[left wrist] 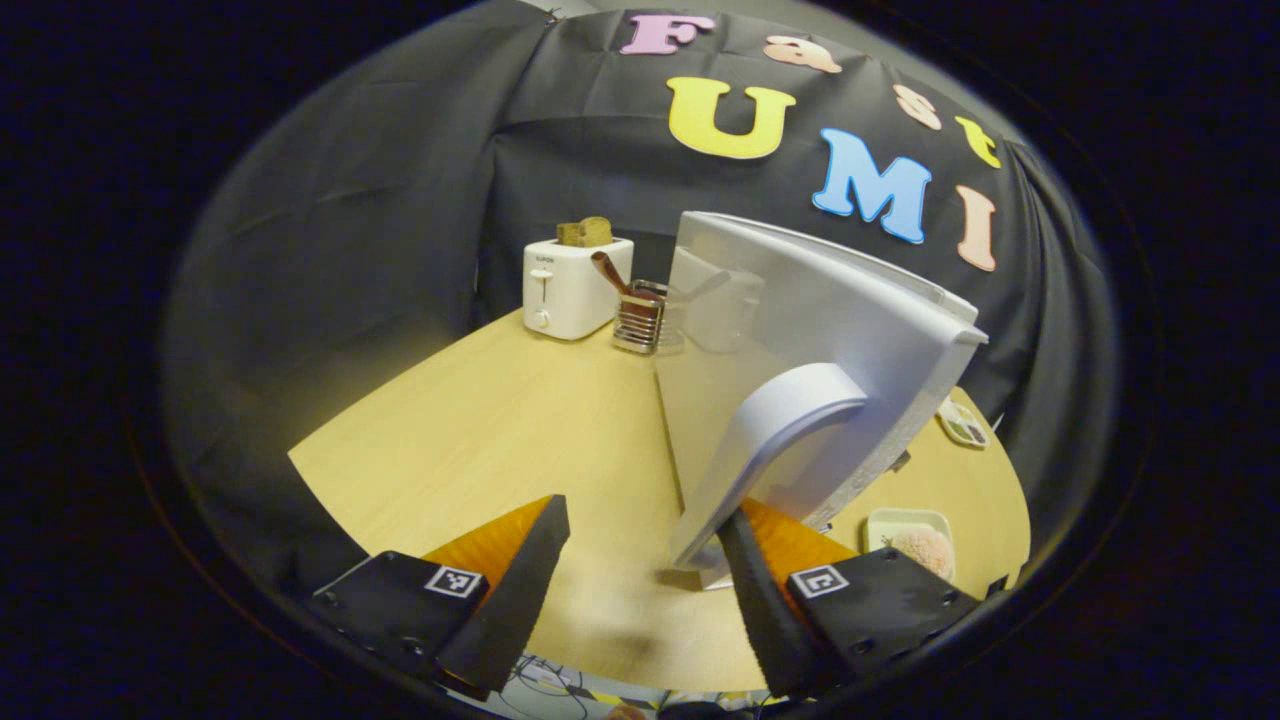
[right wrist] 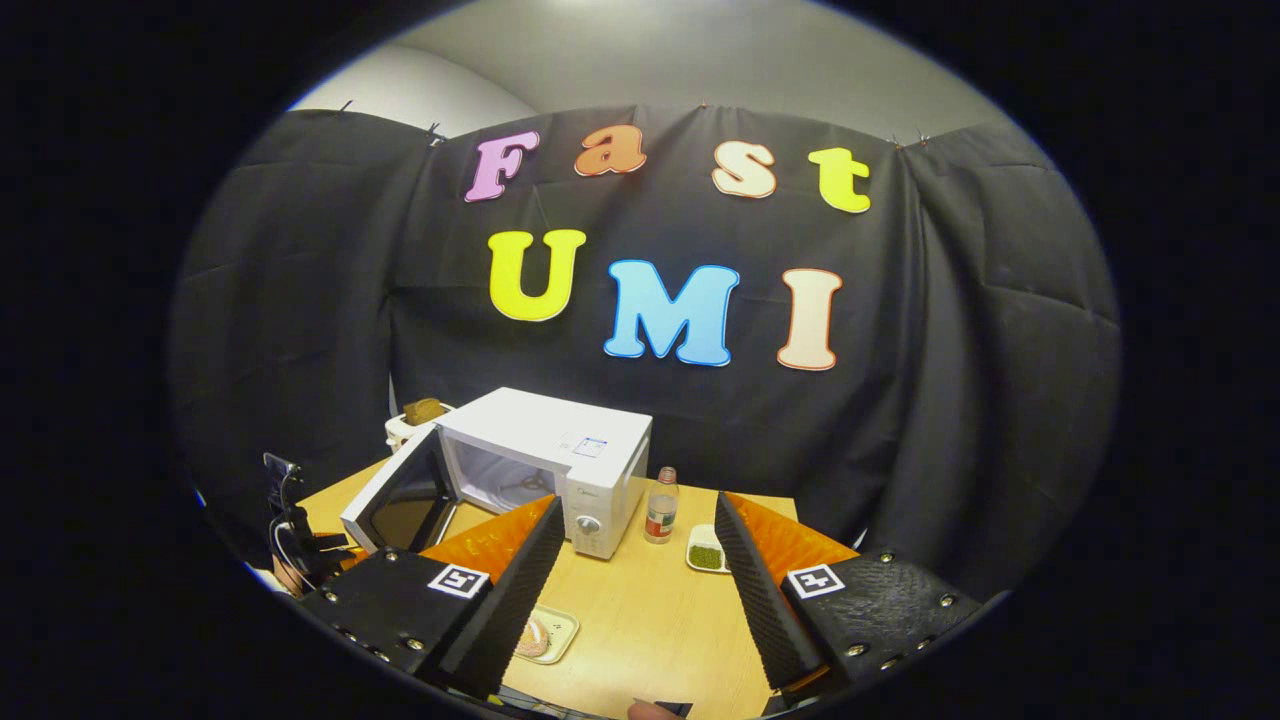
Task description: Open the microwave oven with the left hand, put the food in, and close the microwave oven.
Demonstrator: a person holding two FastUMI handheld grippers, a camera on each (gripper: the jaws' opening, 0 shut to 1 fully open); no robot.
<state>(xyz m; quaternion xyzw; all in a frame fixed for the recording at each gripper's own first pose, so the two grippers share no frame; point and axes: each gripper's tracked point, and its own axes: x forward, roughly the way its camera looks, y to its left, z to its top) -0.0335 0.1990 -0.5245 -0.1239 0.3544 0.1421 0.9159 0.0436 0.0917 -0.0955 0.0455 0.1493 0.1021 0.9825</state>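
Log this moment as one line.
microwave door: open | food tray: on table, outside | left hand-held gripper: open at door handle | right hand-held gripper: open, empty

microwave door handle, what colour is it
White, like the door; the microwave door handle shows best in the left gripper view.

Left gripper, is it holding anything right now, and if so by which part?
Nothing is held. The left gripper is open, its fingers spread beside the microwave door handle, not clamped on it.
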